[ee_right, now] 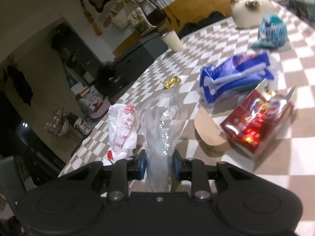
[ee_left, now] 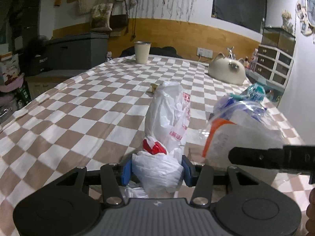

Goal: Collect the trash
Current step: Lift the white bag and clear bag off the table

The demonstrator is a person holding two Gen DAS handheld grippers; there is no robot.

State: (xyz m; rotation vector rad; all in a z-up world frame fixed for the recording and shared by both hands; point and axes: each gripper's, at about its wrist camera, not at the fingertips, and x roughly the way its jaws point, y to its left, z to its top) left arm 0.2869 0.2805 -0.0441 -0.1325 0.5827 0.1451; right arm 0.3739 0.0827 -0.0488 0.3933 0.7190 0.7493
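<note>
Clamping down on both sides: the left gripper has its blue pads pressed into a white bag with red print, the bag standing up from the jaws toward twelve o'clock over the checked cloth. The right gripper is squeezed narrow on a clear bag, crinkled plastic bunched between its pads.

From the right wrist, the white bag sits at ten o'clock of the clear one, just beside it. At two o'clock lies a blue packet, and nearer, at three o'clock, a red box touching a brown paper cup tipped on its side. A small gold wrapper lies at twelve o'clock, well apart. Far off at one o'clock is a teal packet, with a cat figure behind it. A cream cup stands upright near the far edge.

From the left wrist, the clear bag bulges at three o'clock, the blue packet seen through it. The right gripper's black finger crosses in front of it. The view from the right wrist is somewhat blurred.
</note>
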